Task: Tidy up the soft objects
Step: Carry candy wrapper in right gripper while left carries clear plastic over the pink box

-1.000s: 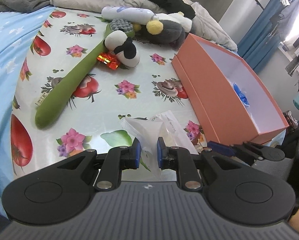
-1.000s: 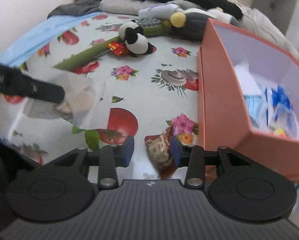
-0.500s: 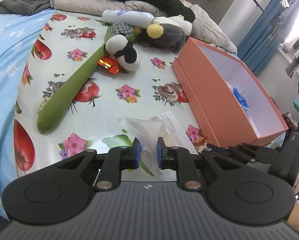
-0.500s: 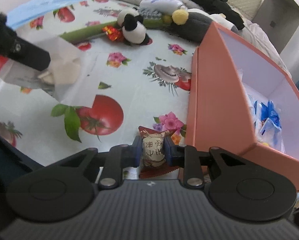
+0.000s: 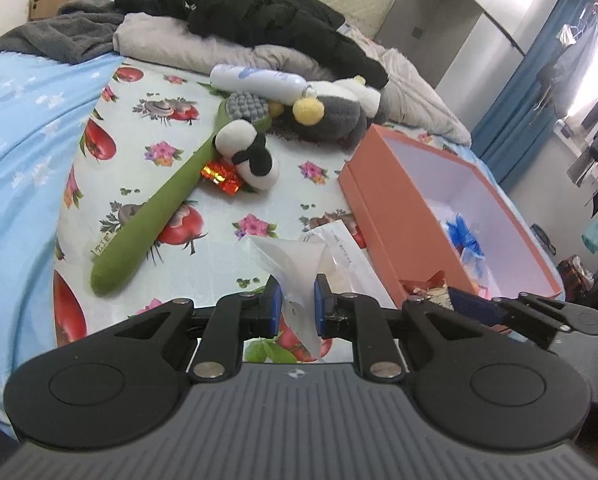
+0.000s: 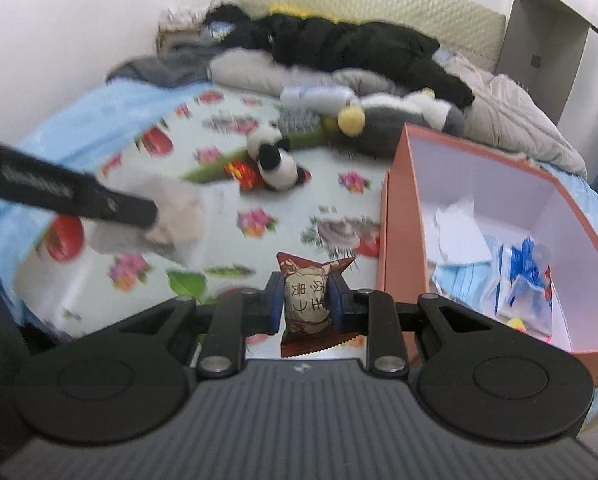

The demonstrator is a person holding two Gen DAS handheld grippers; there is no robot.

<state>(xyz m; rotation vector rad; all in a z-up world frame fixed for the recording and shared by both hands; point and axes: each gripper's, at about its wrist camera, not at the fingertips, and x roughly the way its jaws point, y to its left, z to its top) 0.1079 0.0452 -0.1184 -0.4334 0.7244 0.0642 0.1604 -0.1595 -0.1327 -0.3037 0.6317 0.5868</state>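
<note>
The brown snack packet [image 6: 307, 307] stands upright between the blue pads of the right gripper [image 6: 306, 304], its long axis running top to bottom in the right wrist view, crimped red edges above and below the pads and printed characters facing the camera; the jaws have just been closing and now pinch it by its sides, lifted clear of the patterned cloth [image 6: 147, 280]. It hangs just beside the near left wall of the orange box [image 6: 397, 236], which sits open with tissue and blue packets in its white inside. The left gripper [image 5: 295, 304] is clamped on a clear plastic pouch [image 5: 299, 264], whose wide sealed end fans up and away from the pads while a narrow tail droops below them; a second clear pouch with print lies just right of it on the cloth [image 5: 219, 216]. Farther back a long green brush [image 5: 167, 216] lies on a diagonal, its grey bristled head toward the pillows and its handle toward the near left. A panda plush [image 5: 251, 156] rests against it, touching a red foil packet [image 5: 221, 172]. Behind them lie a white bottle [image 5: 259, 78] and a grey plush [image 5: 331, 114] with a yellow pompom.
</note>
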